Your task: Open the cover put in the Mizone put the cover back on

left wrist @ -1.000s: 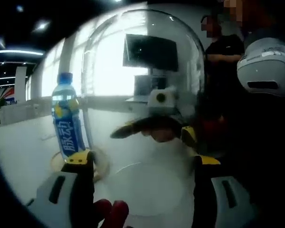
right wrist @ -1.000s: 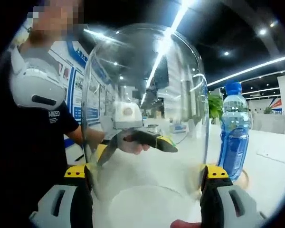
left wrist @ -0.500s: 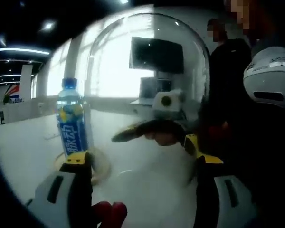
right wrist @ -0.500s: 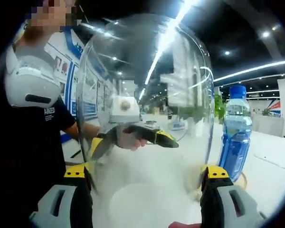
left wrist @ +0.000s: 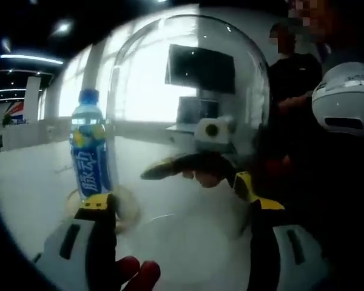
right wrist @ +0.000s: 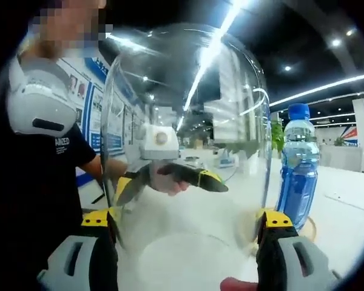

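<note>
Barely shifted since a moment ago, both tools, left tool (left wrist: 176, 203) and right tool (right wrist: 185, 218), clamped on opposite sides of the clear cover (right wrist: 185, 139), bottle (right wrist: 297, 167) upright on the desk (left wrist: 30, 182) beside it; best lifted level, no squeezing harder.

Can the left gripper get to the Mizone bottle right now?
Probably not: the left gripper is clamped on the clear dome cover, jaws on its walls. The Mizone bottle stands just outside its left jaw on the round base.
</note>
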A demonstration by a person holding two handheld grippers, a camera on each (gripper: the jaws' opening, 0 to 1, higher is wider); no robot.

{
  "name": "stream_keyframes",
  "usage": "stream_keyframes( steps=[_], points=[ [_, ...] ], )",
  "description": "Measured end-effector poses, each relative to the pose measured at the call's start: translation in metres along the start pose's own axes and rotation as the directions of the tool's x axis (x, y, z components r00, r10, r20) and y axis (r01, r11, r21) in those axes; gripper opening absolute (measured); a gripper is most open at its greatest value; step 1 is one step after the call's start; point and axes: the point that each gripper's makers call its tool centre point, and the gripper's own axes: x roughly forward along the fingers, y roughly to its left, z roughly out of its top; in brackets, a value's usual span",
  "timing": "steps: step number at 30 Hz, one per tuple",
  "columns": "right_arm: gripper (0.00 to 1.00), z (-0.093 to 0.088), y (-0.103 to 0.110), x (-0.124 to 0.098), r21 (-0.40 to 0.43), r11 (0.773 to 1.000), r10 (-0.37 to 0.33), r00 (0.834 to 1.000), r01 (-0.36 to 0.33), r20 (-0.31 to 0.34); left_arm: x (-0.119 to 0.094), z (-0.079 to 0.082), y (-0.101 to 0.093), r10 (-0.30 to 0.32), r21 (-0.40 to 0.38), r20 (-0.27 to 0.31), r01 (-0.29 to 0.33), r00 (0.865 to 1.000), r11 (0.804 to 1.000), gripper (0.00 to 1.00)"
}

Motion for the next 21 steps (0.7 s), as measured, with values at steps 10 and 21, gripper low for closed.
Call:
stream_keyframes(
  steps=[10, 21],
  points=[
    [0.89, 0.004, 0.004, -0.002, 0.047, 0.999, 0.003, 1.0, -0.002, -0.023, -0.003, 0.004, -0.004, -0.01, -0.038, 0.03, 0.011, 1.0, 0.999, 0.76],
    [0.89, 0.051, 0.009, -0.005, 0.108, 0.994, 0.02, 0.999, -0.024, 0.043, -0.013, 0.049, -0.012, 0.011, -0.091, 0.104, -0.001, 0.995, 0.996, 0.75]
  ],
)
